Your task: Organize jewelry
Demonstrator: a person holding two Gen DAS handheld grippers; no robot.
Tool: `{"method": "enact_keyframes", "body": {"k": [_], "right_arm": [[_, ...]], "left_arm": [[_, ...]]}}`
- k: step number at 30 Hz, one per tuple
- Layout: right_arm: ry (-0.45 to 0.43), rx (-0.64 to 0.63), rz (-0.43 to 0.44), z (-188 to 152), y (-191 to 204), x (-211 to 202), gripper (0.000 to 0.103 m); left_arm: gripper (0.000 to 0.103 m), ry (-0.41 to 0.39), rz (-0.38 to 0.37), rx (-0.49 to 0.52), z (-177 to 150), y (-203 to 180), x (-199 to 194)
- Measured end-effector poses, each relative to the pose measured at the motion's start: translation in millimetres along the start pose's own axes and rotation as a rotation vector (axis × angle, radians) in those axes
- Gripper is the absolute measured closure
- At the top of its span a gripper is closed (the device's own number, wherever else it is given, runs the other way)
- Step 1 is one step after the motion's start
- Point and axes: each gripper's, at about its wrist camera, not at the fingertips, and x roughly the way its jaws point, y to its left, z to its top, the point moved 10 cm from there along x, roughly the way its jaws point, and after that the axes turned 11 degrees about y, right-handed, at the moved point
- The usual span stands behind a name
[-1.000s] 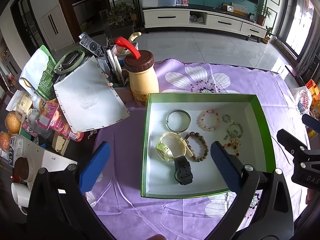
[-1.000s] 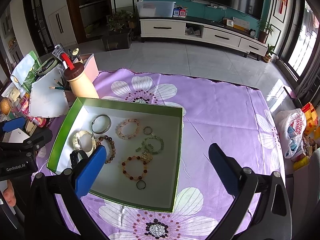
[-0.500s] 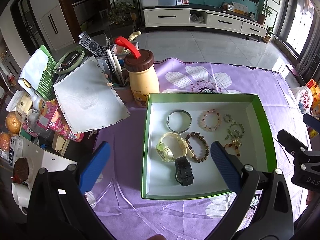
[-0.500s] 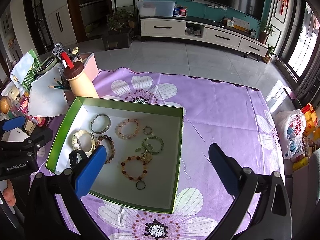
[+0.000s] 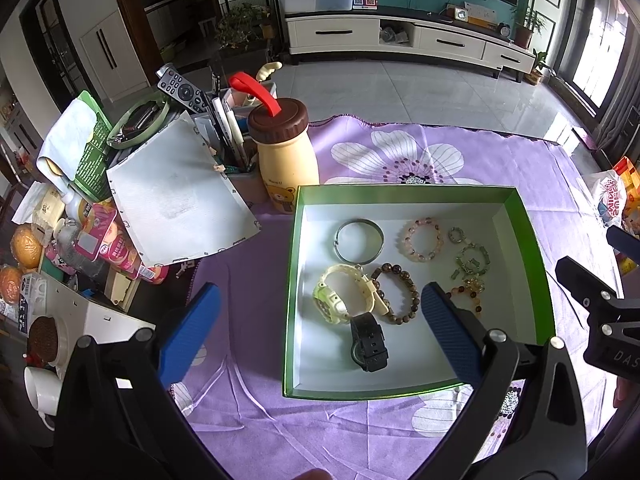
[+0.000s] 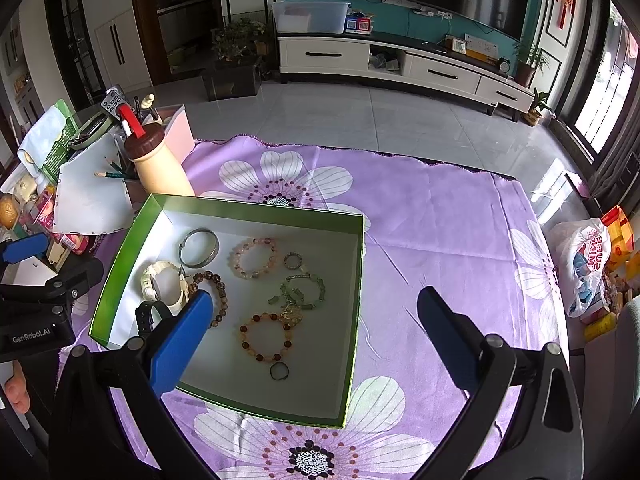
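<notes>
1. Green box (image 6: 120, 264) with a white floor sits on the purple flowered cloth (image 6: 440, 232). All the jewelry in view lies inside it; none seen out on the cloth.
2. Contents, left side: silver bangle (image 5: 359, 239), cream watch (image 5: 344, 294), black watch (image 5: 369, 343), brown bead bracelet (image 5: 400, 294). The cream watch touches the brown bracelet and overlaps the black watch strap.
3. Right side: pink bead bracelet (image 6: 253, 258), small ring (image 6: 292, 261), green bracelet (image 6: 302, 292), amber bead bracelet (image 6: 266, 336), dark ring (image 6: 279, 371). Green bracelet and amber bracelet are tangled at a gold charm.
4. Left gripper (image 5: 318, 320): fingers spread wide, nothing between them, hovering above the box's near left part.
5. Right gripper (image 6: 312, 328): fingers spread wide, empty, held over the box's right wall and the cloth beside it.
6. Judgement: gathering into the box looks done, or sorting out of it has not begun; cannot tell which from this alone. Pieces lie loose, no rows, no groups.
7. Left to do, likely: separate the overlapping watches and bracelet, untangle the green and amber pair, space the rings.
8. Clutter off the cloth's left edge (yellow bottle (image 5: 286, 156), remote, papers) plays no part.
</notes>
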Motion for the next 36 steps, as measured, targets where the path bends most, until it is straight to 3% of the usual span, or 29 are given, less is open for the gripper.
{"method": "enact_keyframes", "body": {"k": [36], "right_arm": [[0.013,0.012,0.001,-2.2,0.2,7.2,0.001]], "left_arm": [[0.002,0.008,0.012,-0.008,1.3,1.4,3.0]]}}
